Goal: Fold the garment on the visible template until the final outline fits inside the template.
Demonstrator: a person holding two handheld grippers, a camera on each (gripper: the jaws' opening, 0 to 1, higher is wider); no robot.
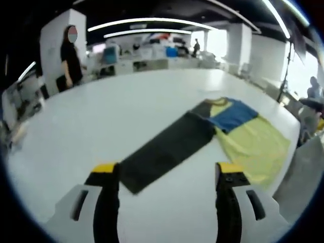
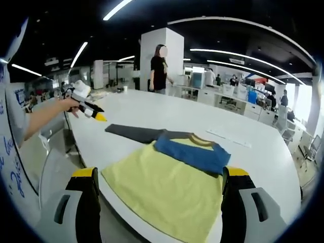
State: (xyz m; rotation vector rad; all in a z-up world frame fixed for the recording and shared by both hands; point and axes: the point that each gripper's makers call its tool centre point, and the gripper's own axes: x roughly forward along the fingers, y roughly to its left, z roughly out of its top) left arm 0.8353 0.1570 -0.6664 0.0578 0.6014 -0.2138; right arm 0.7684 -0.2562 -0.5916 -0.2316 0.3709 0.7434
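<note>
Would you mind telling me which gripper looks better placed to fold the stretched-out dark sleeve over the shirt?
Likely the left gripper: its open jaws flank the dark sleeve end. The right gripper faces the shirt hem.

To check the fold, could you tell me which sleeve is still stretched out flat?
The dark grey sleeve lies extended across the table; the blue sleeve is folded over the shirt's chest.
</note>
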